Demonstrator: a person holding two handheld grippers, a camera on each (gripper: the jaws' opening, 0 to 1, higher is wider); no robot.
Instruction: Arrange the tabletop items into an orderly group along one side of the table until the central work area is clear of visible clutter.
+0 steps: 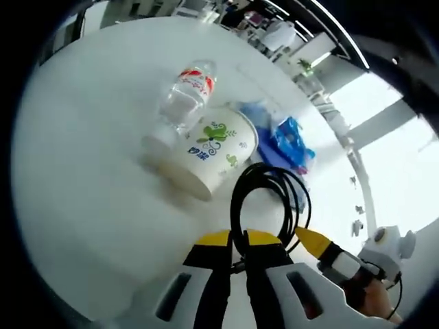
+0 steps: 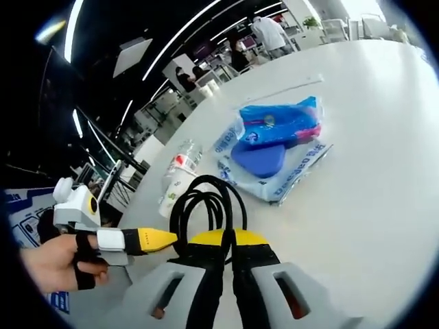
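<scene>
one plastic bottle [image 1: 186, 98], one paper cup [image 1: 213, 150] on its side, one coiled black cable [image 1: 269, 197], one blue plastic packet [image 2: 274, 145], two people [image 2: 270, 33] way back

A white round table [image 2: 384, 178] stands in an office with ceiling light strips [image 2: 185, 31] and bright windows [image 1: 398, 147].

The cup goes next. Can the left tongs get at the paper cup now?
Probably not yet: the left tongs are shut on the black cable, whose loop stands between them and the paper cup.
</scene>
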